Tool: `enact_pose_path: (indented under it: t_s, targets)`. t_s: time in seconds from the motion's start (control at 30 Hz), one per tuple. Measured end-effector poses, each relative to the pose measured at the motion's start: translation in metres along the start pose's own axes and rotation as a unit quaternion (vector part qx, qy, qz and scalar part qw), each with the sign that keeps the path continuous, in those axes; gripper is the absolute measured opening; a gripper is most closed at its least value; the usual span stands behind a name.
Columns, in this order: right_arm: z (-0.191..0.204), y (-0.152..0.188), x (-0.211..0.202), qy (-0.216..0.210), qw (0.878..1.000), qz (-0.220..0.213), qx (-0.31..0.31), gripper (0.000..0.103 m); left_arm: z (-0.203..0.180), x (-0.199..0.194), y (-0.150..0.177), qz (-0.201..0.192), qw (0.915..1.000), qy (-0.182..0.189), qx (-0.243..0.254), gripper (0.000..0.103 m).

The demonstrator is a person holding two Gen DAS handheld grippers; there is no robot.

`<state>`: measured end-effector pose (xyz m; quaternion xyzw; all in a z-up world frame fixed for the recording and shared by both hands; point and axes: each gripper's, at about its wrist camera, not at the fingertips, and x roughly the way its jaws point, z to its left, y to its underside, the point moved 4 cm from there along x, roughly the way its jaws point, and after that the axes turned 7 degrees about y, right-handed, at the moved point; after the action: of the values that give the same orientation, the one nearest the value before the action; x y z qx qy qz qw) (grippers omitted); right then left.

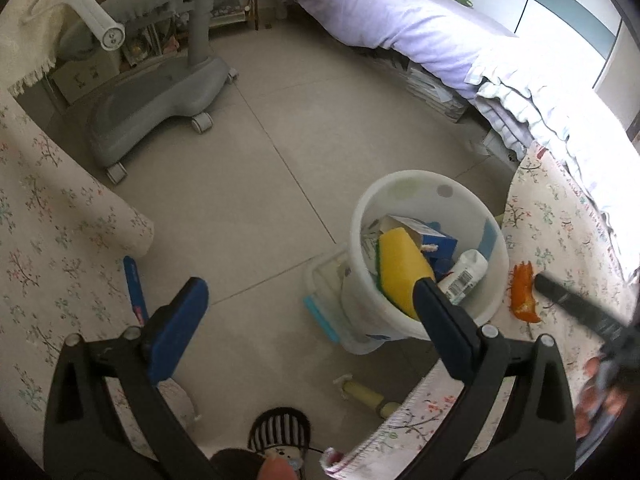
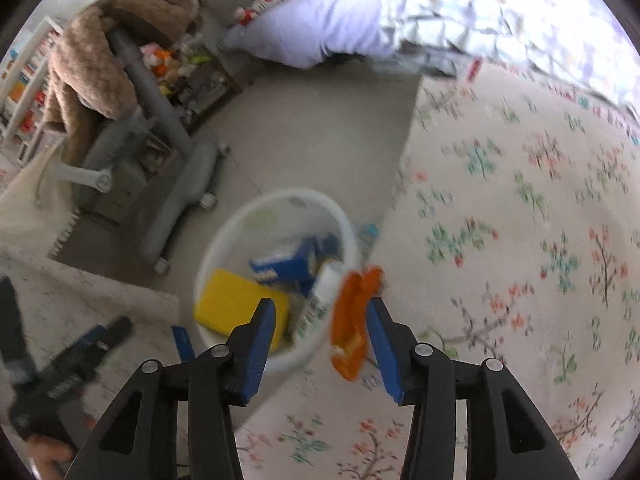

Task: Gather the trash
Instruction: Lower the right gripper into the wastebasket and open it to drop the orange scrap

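A white trash bucket [image 1: 424, 200] stands on the floor beside the floral-covered table [image 1: 560, 232]. It holds a yellow sponge [image 1: 400, 268], a blue carton [image 1: 432, 236] and a white bottle [image 1: 466, 276]. An orange peel [image 1: 524, 294] lies on the table edge next to the bucket. My left gripper [image 1: 308, 292] is open and empty above the floor, left of the bucket. My right gripper [image 2: 322, 322] is open, with the orange peel [image 2: 352, 324] between its fingers against the right finger [image 2: 382, 344], at the table edge beside the bucket [image 2: 224, 240]. The right wrist view is blurred.
A blue pen-like item [image 1: 134, 288] lies at the edge of a second floral-covered surface [image 1: 48, 240]. A clear box with a blue lid [image 1: 324, 304] sits under the bucket. A pale roller [image 1: 364, 394] lies on the floor. A grey wheeled chair base [image 1: 160, 100] and a bed [image 1: 400, 20] stand beyond.
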<state>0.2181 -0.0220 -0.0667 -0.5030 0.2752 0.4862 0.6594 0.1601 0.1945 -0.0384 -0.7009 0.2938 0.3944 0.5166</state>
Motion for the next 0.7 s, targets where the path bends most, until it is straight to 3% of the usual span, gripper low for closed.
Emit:
enact_pose_path:
  t_s: [0.1, 0.13, 0.2, 0.3, 0.4, 0.5, 0.57, 0.6, 0.63, 0.7]
  targets:
    - [-0.004, 0.012, 0.018, 0.03, 0.999, 0.019, -0.01, 0.044, -0.006, 0.001, 0.001, 0.004, 1.0, 0.003, 0.007, 0.102]
    - [-0.004, 0.014, 0.021, 0.043, 0.999, 0.016, -0.014, 0.032, -0.007, 0.001, 0.001, 0.004, 0.9999, 0.002, 0.011, 0.102]
    - [0.0, 0.014, 0.021, 0.061, 0.997, 0.004, -0.035, 0.019, -0.006, 0.002, 0.001, 0.005, 0.9999, 0.0, 0.014, 0.102]
    - [0.007, 0.007, 0.017, 0.049, 0.998, -0.005, -0.037, 0.018, -0.002, 0.004, 0.001, 0.008, 0.9999, -0.003, 0.01, 0.102]
    - [0.018, -0.004, 0.012, 0.007, 0.999, -0.019, -0.032, 0.018, 0.0, 0.006, 0.0, 0.011, 0.9999, -0.003, 0.006, 0.101]
    - [0.028, -0.014, 0.004, -0.027, 0.999, -0.033, -0.025, 0.025, 0.001, 0.005, 0.001, 0.012, 0.9999, -0.002, 0.008, 0.101]
    - [0.026, -0.016, 0.004, -0.023, 0.999, -0.027, -0.009, 0.042, 0.001, 0.004, 0.001, 0.012, 0.9999, -0.001, 0.01, 0.102]
    - [0.022, -0.015, 0.001, -0.023, 0.999, -0.028, 0.001, 0.06, 0.001, 0.004, 0.001, 0.012, 0.9999, 0.0, 0.011, 0.101]
    - [0.019, -0.014, -0.002, -0.023, 0.999, -0.033, 0.007, 0.067, 0.0, 0.003, 0.002, 0.012, 0.9999, 0.001, 0.012, 0.101]
    - [0.01, -0.011, -0.011, -0.025, 0.999, -0.038, 0.012, 0.067, -0.002, 0.0, 0.002, 0.011, 0.9998, 0.005, 0.013, 0.102]
